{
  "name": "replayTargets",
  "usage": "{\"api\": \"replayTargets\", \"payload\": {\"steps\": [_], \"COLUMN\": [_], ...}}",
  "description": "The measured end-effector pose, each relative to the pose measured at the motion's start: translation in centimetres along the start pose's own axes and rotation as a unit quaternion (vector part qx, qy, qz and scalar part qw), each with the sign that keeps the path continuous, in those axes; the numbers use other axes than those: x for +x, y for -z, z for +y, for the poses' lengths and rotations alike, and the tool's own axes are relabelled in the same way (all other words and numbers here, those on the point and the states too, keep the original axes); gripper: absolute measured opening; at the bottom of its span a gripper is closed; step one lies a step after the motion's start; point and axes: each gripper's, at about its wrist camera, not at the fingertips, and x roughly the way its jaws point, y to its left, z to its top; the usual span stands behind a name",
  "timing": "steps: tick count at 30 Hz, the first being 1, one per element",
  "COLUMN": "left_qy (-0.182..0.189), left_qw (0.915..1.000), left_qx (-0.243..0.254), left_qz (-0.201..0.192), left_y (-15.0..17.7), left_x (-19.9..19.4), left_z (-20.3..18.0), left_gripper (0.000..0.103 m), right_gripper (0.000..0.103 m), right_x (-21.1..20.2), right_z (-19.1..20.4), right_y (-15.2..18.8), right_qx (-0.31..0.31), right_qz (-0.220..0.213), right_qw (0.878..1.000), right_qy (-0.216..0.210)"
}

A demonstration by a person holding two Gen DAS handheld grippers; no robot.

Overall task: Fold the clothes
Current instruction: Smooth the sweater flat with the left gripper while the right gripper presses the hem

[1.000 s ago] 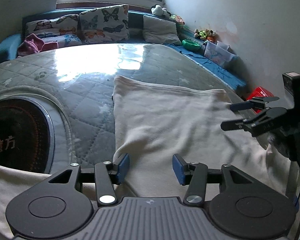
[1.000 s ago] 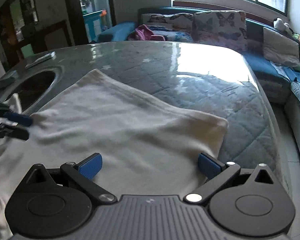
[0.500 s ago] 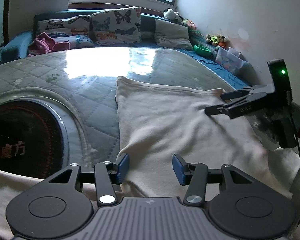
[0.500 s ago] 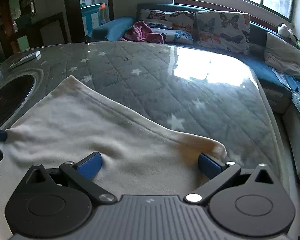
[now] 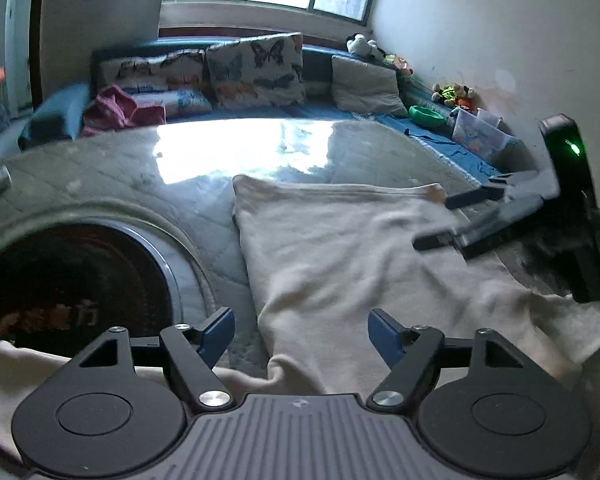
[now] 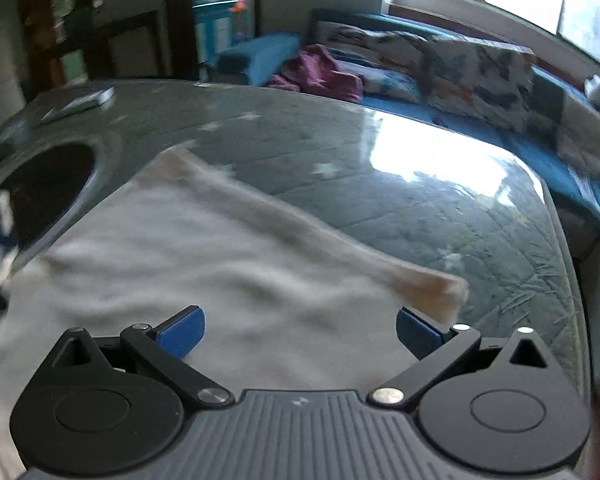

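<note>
A cream garment (image 5: 340, 248) lies spread on the grey quilted table (image 5: 148, 184), its folded edge running away from me. My left gripper (image 5: 300, 330) is open and empty just above the garment's near left edge. My right gripper (image 5: 440, 220) shows at the right in the left wrist view, open over the garment's far right corner. In the right wrist view the right gripper (image 6: 300, 330) is open and empty above the garment (image 6: 204, 248), with the garment's corner (image 6: 440, 288) just beyond its right finger.
A round dark inset (image 5: 60, 280) lies in the table at the left. A bench with butterfly cushions (image 5: 256, 68), a pink cloth (image 5: 116, 110) and toys runs along the back. A wall stands at the right. A remote (image 6: 80, 102) lies on the table's far left.
My left gripper has opened wider. My right gripper has moved further along the garment toward its far right corner. Both views have shifted forward and are blurred by motion.
</note>
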Motion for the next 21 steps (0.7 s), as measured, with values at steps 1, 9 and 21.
{"api": "replayTargets", "payload": {"steps": [1,9,21], "left_qy": [-0.002,-0.029,-0.097], "left_qw": [1.0000,0.9990,0.9944], "left_qx": [0.003,0.034,-0.041], "left_qz": [-0.001,0.002,-0.012], "left_y": [0.2,3.3,5.7], "left_x": [-0.4,-2.9,-5.4], "left_z": [-0.2,-1.8,1.4], "left_gripper": [0.076,0.089,0.098], "right_gripper": [0.103,0.103,0.103], "right_x": [-0.6,-5.7,-9.8], "right_z": [0.9,8.8,13.8], "right_y": [0.5,5.5,7.4], "right_qx": [-0.012,-0.093,-0.125], "right_qz": [0.000,-0.018,-0.077], "right_qw": [1.000,0.995,0.989], "right_qy": [-0.003,-0.032,0.003]}}
